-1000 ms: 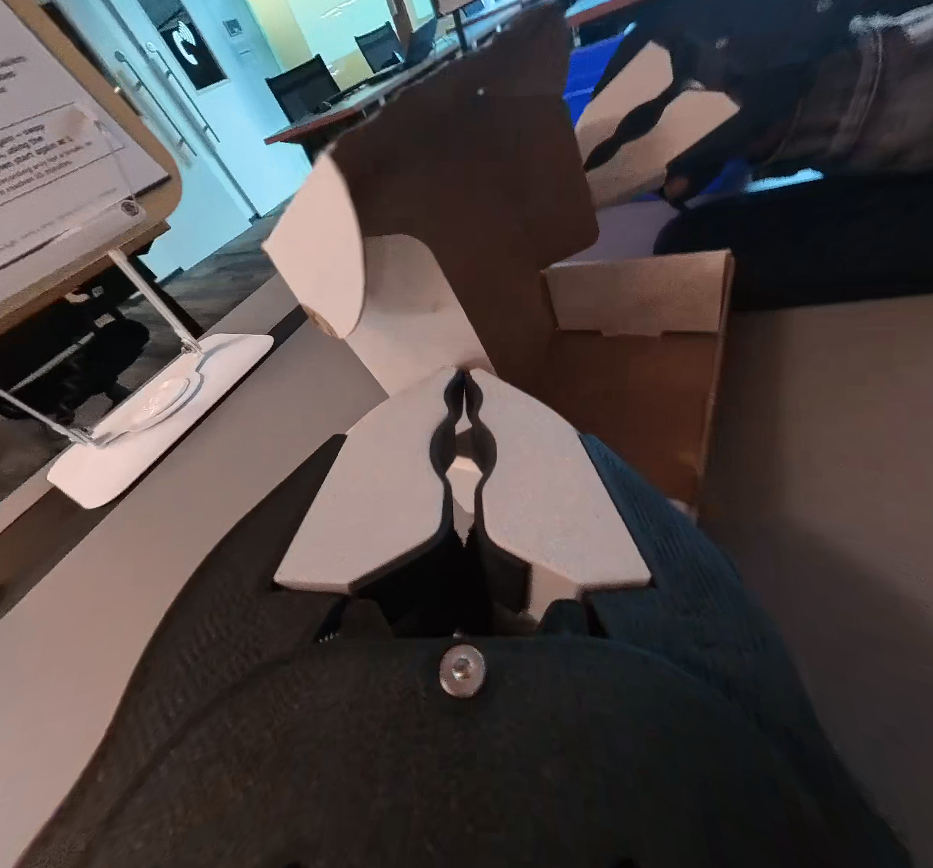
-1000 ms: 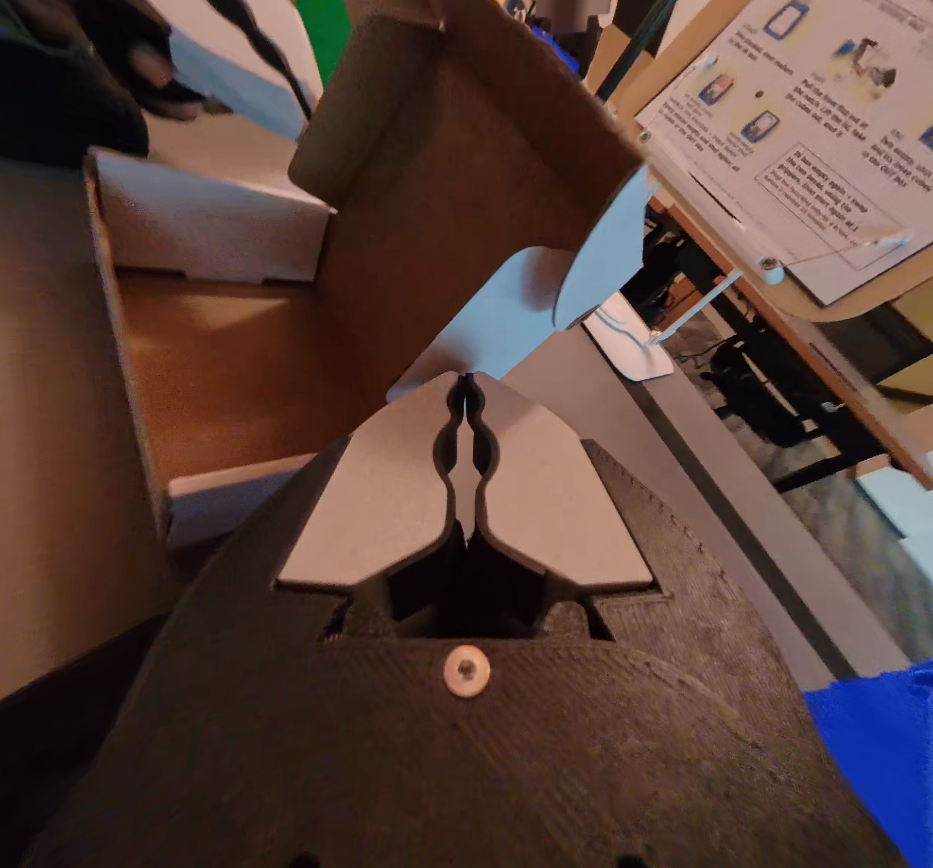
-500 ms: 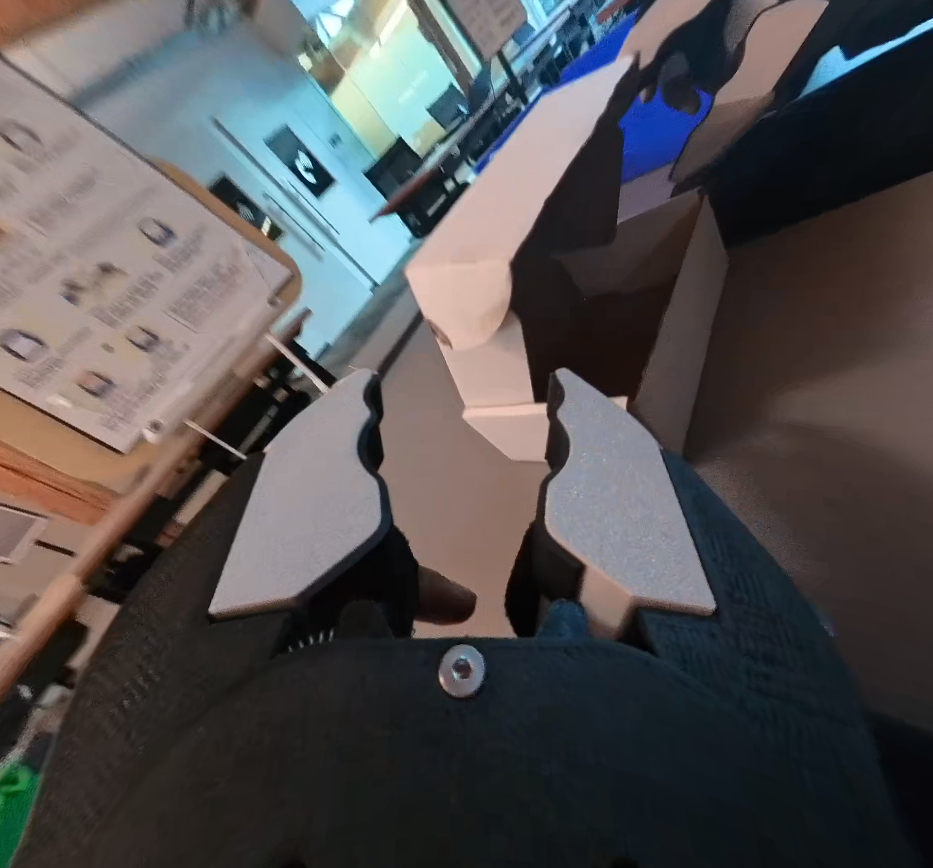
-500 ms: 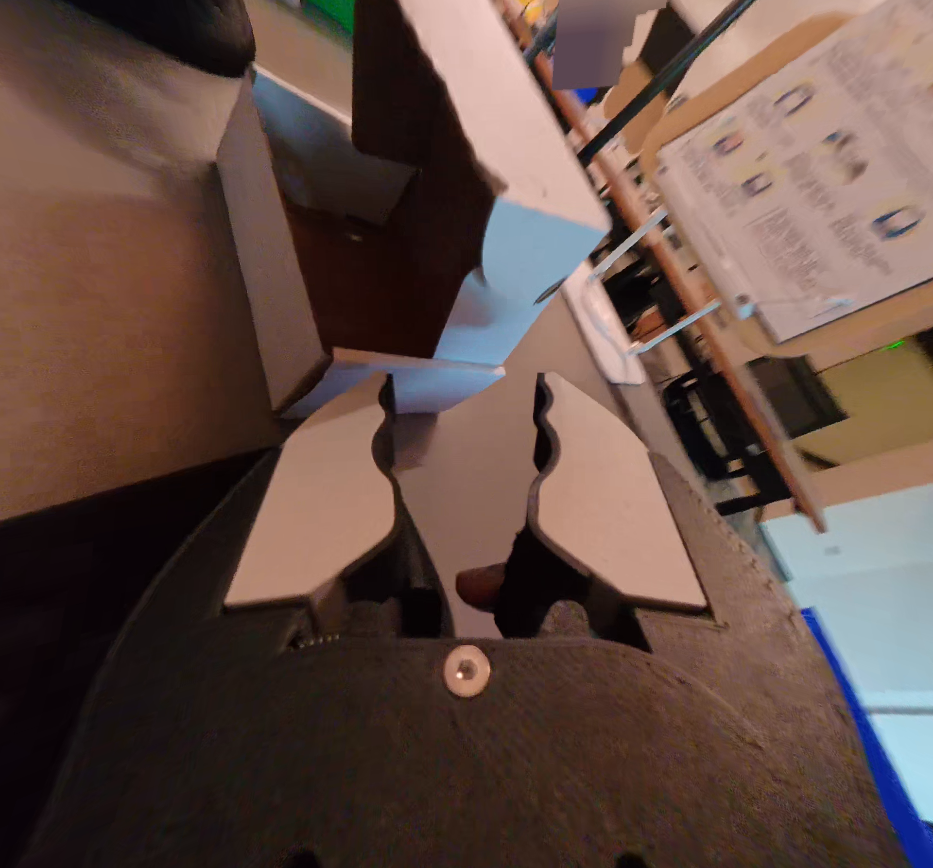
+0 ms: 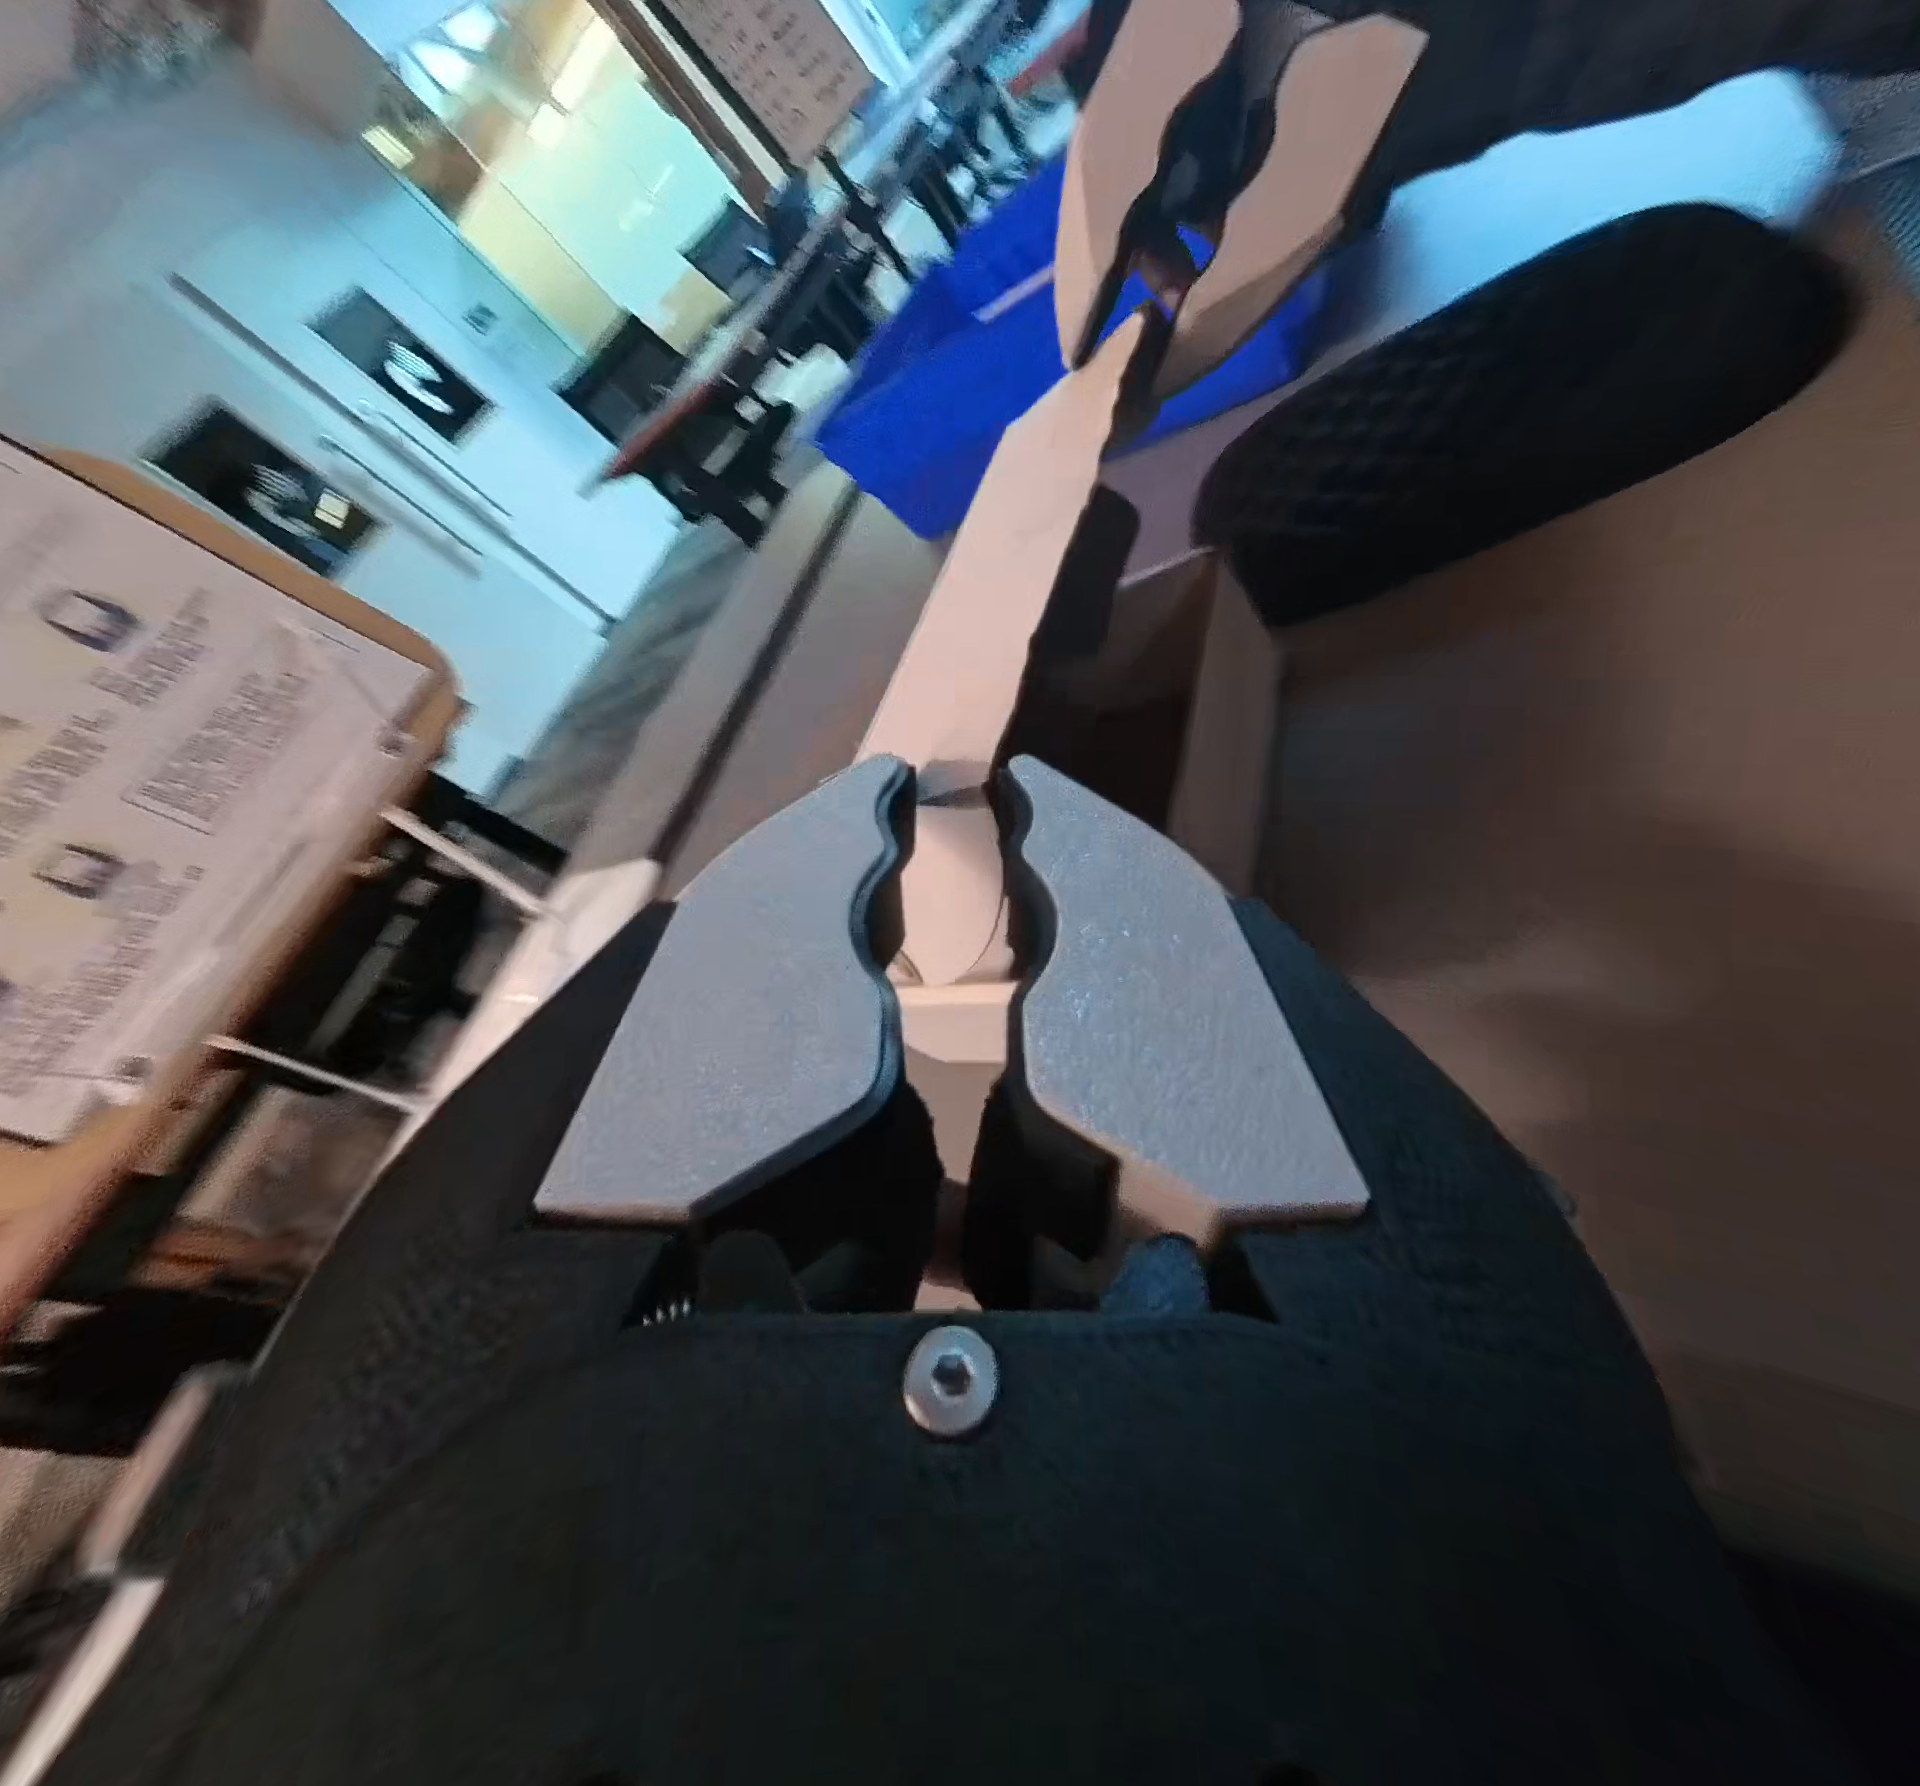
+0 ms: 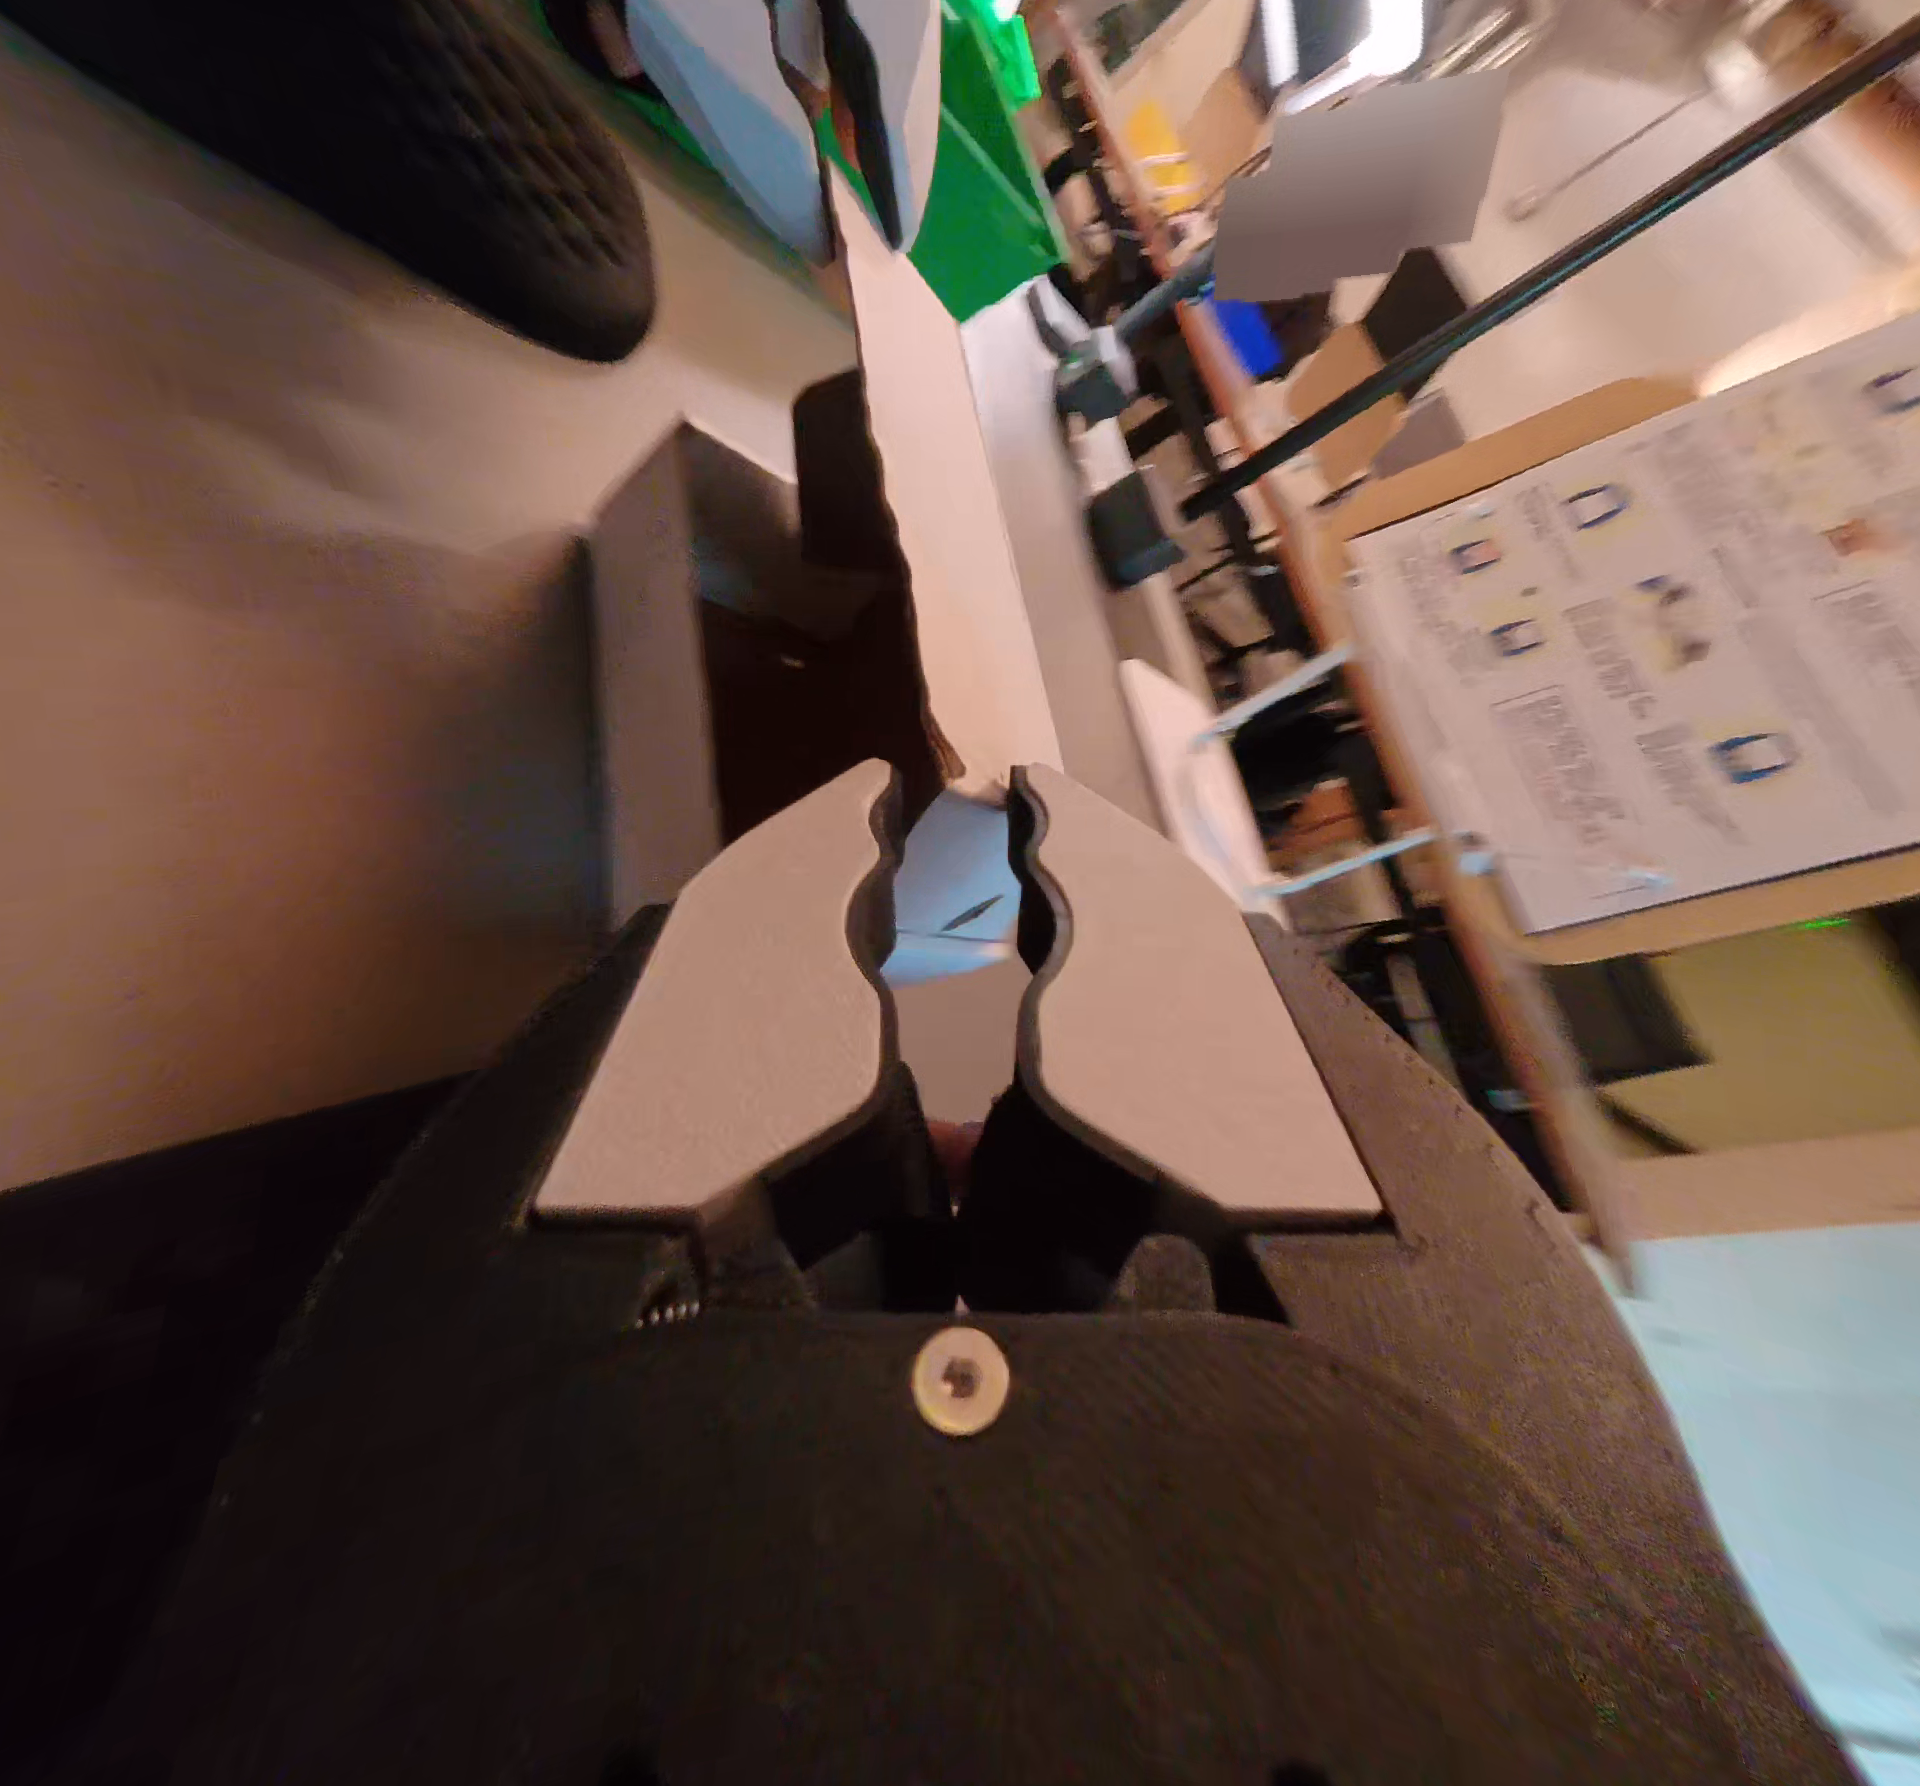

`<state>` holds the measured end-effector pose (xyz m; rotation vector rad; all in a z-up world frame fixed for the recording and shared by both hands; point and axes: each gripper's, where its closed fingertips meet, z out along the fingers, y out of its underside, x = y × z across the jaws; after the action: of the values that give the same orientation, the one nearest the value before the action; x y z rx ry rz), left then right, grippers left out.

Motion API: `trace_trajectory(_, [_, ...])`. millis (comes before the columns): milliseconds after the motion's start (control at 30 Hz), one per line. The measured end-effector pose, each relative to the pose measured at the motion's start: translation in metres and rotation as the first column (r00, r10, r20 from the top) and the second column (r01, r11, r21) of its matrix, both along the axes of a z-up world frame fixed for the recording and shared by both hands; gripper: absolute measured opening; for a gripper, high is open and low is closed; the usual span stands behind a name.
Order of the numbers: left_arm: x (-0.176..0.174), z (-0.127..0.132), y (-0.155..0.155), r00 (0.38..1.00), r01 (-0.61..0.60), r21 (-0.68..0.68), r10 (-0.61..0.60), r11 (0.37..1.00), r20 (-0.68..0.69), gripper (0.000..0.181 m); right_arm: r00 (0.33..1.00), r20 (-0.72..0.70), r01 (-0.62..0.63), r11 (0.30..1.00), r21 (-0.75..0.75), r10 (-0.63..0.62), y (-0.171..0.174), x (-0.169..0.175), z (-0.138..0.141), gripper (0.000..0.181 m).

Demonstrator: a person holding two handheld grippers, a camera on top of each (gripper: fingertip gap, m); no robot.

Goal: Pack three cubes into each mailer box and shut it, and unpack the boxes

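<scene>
The mailer box [image 5: 1538,801] is sitting on the grey table [image 5: 748,697] near its far edge, its brown lid [image 5: 997,614] tilted over the open cavity and seen almost edge-on, its inside too dark to tell whether any cubes are lying there; the white front flap [image 5: 951,895] of that lid is lying between the fingers of the left gripper [image 5: 954,780], whose jaws are standing narrow and appear to be pinching it, though blur is making the contact hard to judge. At the opposite end of the lid, the right gripper [image 6: 951,780] is standing the same way, jaws narrow around the pale flap corner [image 6: 951,874]; in the left wrist view it is showing farther off, its tips at the lid's far end. Beyond the table edge, a tilted instruction board [image 6: 1652,687] is resting on a clear stand with a white base [image 6: 1195,780]; a blue bin [image 5: 977,365] is sitting behind the box in the left wrist view, and a green bin [image 6: 982,178] in the right wrist view.
</scene>
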<state>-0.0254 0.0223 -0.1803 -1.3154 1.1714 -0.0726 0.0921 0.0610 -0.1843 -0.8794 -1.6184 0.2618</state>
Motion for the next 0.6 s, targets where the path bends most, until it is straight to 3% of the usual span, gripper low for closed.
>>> trace_trajectory(100, [0.002,-0.012,-0.015,0.999,0.027,-0.163,-0.031,0.986,-0.017,0.011,0.997,0.061,-0.035,0.971,-0.238,0.051,-0.02,0.004,-0.01,0.016])
trace_trajectory(267, [0.005,-0.04,-0.027,0.998,0.033,-0.387,-0.048,0.921,-0.029,0.01,0.989,0.133,0.008,0.886,-0.465,0.061,-0.028,0.007,-0.037,0.013])
trace_trajectory(500, [0.004,-0.053,-0.017,1.0,0.018,-0.463,-0.016,0.886,0.008,0.01,0.992,0.125,0.051,0.838,-0.544,0.021,-0.013,0.005,-0.048,0.012])
trace_trajectory(600, [0.003,-0.056,-0.011,1.0,0.007,-0.436,-0.006,0.9,0.005,0.031,0.992,0.128,0.067,0.877,-0.475,-0.006,-0.002,0.002,-0.05,0.012])
